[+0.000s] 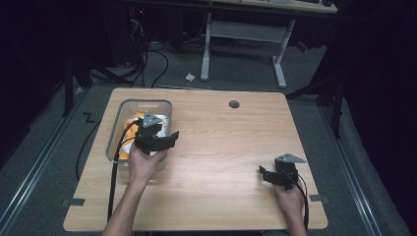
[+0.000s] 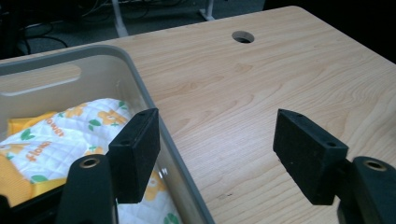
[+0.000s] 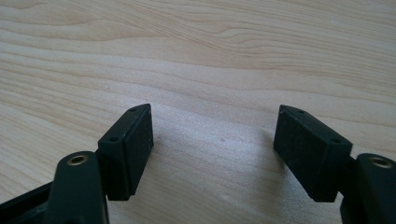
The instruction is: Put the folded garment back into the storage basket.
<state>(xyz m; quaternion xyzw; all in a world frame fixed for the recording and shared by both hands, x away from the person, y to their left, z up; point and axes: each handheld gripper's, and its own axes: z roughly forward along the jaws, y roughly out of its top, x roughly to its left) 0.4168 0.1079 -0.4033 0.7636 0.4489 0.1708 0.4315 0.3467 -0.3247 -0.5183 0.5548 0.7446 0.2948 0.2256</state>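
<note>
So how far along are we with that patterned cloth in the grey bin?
Nothing looks done yet: the cloth lies folded inside the bin. In hand: the left claw hangs open astride the bin's right wall, one jaw over the cloth, gripping nothing. The right claw sits open over the bare table. Grasping the cloth and lifting it out seemingly remain.

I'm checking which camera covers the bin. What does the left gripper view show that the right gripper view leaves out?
Left gripper view: the grey bin with a white and orange printed cloth inside, one pad over the bin's rim, and the round hole in the table. Right gripper view: bare wood grain of the table close under its pads. Both: two black jaws standing open with nothing between them, above the same wooden table.
</note>
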